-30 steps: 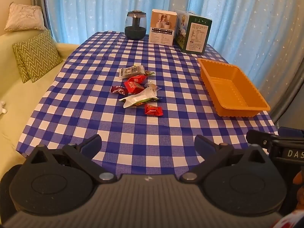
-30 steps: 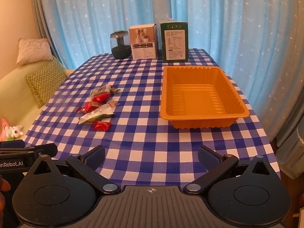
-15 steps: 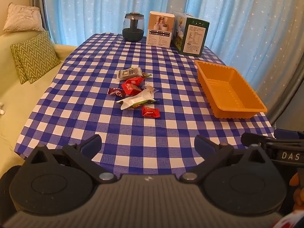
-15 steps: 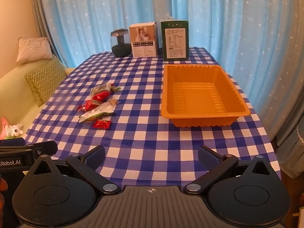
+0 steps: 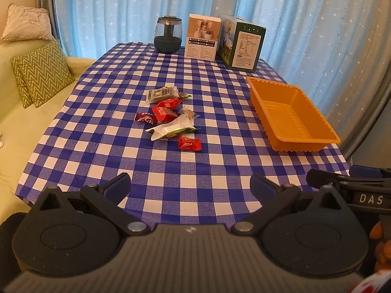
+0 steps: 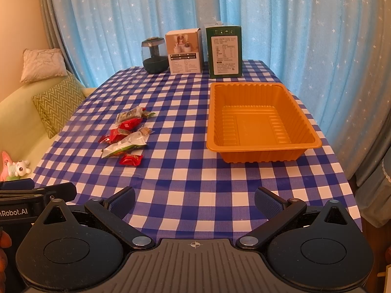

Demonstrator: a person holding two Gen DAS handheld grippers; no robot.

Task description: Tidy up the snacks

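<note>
Several wrapped snacks lie in a loose cluster on the blue checked tablecloth: a red packet (image 5: 189, 143) (image 6: 131, 159) nearest me, a white and green pouch (image 5: 174, 129) (image 6: 123, 146), more red packets (image 5: 164, 114) and a clear dark pack (image 5: 161, 94) behind. An empty orange tray (image 5: 290, 112) (image 6: 259, 146) sits to their right. My left gripper (image 5: 190, 186) hovers open over the near table edge, short of the snacks. My right gripper (image 6: 194, 197) is open too, near the edge in front of the tray. Neither holds anything.
At the table's far end stand a dark glass jar (image 5: 168, 34), a white box (image 5: 202, 37) and a green box (image 5: 240, 45). A pale sofa with cushions (image 5: 41, 73) runs along the left. Blue curtains hang behind. The other gripper's body (image 5: 354, 190) shows at right.
Both grippers have drawn back and risen slightly, so the table looks a little farther away. Nothing on the table has moved and both stay open.
</note>
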